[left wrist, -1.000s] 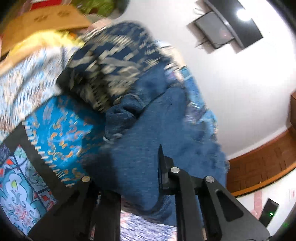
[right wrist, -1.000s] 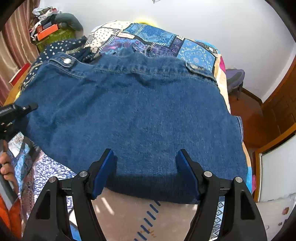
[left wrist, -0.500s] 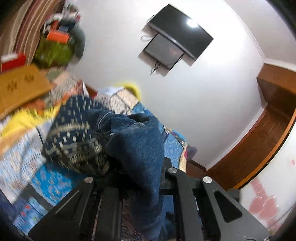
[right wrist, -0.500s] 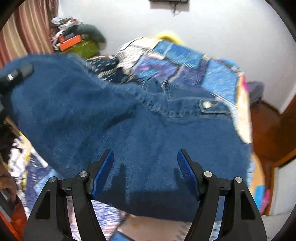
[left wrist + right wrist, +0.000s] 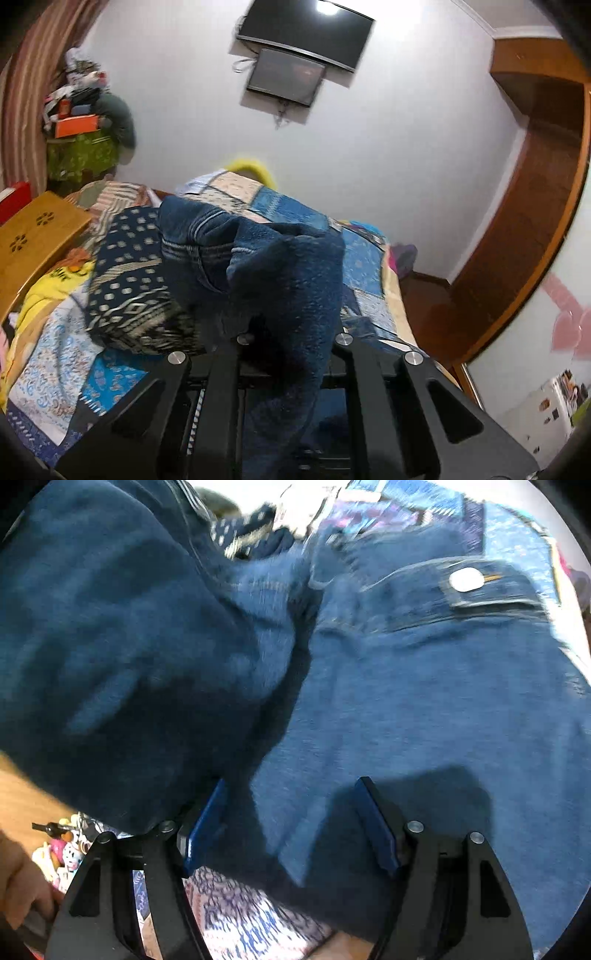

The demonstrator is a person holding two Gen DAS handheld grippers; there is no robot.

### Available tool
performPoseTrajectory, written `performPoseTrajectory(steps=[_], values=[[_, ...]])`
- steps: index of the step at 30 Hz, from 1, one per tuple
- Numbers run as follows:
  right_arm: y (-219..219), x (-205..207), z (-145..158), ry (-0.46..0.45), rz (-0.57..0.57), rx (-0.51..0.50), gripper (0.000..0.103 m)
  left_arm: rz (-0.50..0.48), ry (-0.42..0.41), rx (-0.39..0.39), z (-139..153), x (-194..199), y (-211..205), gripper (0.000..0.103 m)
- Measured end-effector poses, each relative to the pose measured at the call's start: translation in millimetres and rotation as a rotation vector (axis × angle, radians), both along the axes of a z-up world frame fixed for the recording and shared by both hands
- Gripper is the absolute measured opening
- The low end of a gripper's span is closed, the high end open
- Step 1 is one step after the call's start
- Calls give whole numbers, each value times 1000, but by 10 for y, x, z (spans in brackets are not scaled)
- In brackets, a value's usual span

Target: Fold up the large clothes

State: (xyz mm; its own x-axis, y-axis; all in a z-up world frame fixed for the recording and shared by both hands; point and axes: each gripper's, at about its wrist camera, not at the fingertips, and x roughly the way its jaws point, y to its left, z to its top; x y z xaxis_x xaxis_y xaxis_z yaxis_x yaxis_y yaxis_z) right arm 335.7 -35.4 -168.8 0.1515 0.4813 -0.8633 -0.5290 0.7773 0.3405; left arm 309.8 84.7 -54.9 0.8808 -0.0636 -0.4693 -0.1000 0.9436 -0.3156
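A black flat-screen television (image 5: 306, 31) is mounted high on the white wall (image 5: 388, 155), with a smaller dark screen (image 5: 285, 76) fixed just below it. A bed is covered by a blue patchwork quilt (image 5: 364, 269), on which a navy patterned cloth with white dots (image 5: 129, 280) is heaped. A yellow blanket (image 5: 44, 291) is seen beside a light wooden board with flower cut-outs (image 5: 33, 240). An orange box (image 5: 75, 125) is stacked on a green-covered pile (image 5: 79, 158) in the corner.

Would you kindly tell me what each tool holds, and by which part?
The left tool grips the denim jacket by a lifted edge fold. The right tool is open, holding nothing.
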Motion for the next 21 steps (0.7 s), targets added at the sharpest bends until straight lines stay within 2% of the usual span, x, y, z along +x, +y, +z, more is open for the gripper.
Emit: performPoseTrajectory(steps=[5, 8, 10, 14, 17, 20, 21], values=[[-767, -93, 358, -118, -158, 17, 68, -113, 16, -25, -21, 165, -454, 10], [-1321, -176, 521, -175, -274, 4, 68, -199, 46, -49, -137, 242, -797, 10], [-1580, -177, 609, -191, -326, -5, 68, -263, 93, -56, -289, 296, -1039, 10], [-2013, -281, 641, -201, -420, -40, 68, -392, 249, -44, -774, 351, -1533, 10], [-2178, -396, 622, -182, -442, -52, 68, -458, 326, 27, -1101, 261, -1806, 10], [-2241, -464, 588, -177, -445, -75, 68, -479, 294, 177, -1096, 91, -1972, 15], [-2270, -485, 599, -175, -442, -75, 68, -490, 292, 201, -1061, 55, -2004, 19]])
